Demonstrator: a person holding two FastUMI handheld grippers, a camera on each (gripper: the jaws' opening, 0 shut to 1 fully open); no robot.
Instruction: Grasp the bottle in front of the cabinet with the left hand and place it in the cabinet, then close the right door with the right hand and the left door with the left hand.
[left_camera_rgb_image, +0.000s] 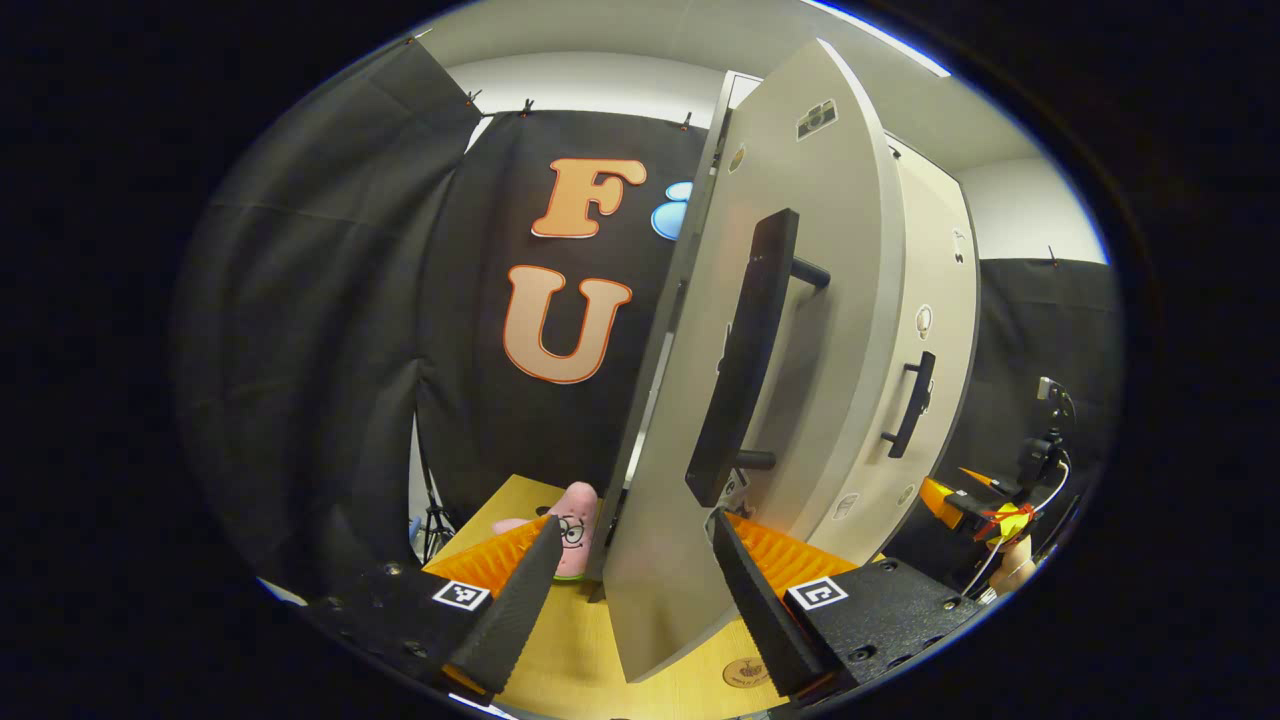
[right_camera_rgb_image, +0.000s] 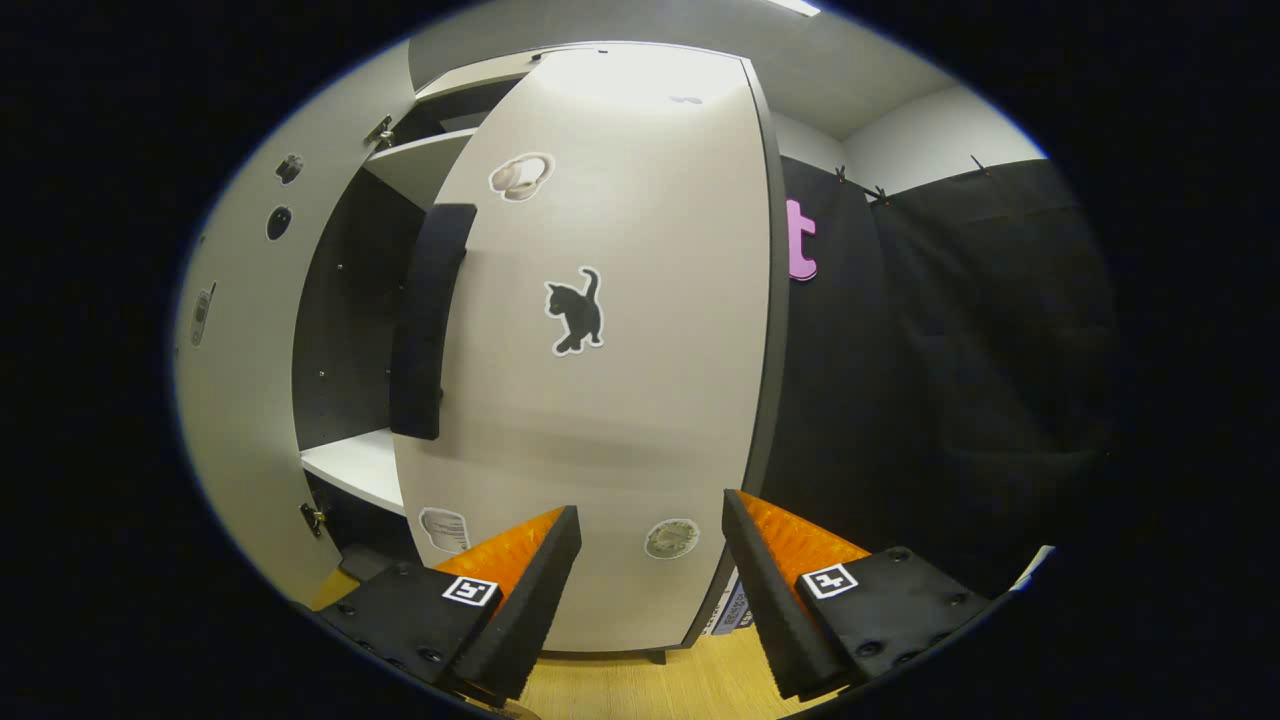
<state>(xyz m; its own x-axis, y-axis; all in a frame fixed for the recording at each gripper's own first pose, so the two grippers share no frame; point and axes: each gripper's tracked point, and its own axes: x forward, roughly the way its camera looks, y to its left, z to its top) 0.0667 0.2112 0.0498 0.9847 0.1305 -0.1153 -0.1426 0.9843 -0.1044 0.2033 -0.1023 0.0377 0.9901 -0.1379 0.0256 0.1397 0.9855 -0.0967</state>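
- Left gripper (left_camera_rgb_image: 630, 570): fingers apart, empty, straddling the edge of the half-open left door (left_camera_rgb_image: 770, 330); closing it is not done.
- Bottle: presumably in the cabinet; cannot confirm.
- Right gripper (right_camera_rgb_image: 650, 560): fingers apart, facing the right door (right_camera_rgb_image: 600, 350), near shut.

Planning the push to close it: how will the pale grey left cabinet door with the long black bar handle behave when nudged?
The pale grey left cabinet door looks like a rigid panel, so it should swing, not flex. Its face looks smooth; the tool may slide. The black bar handle offers firmer purchase.

Pink plush toy (left_camera_rgb_image: 575, 525) half hidden
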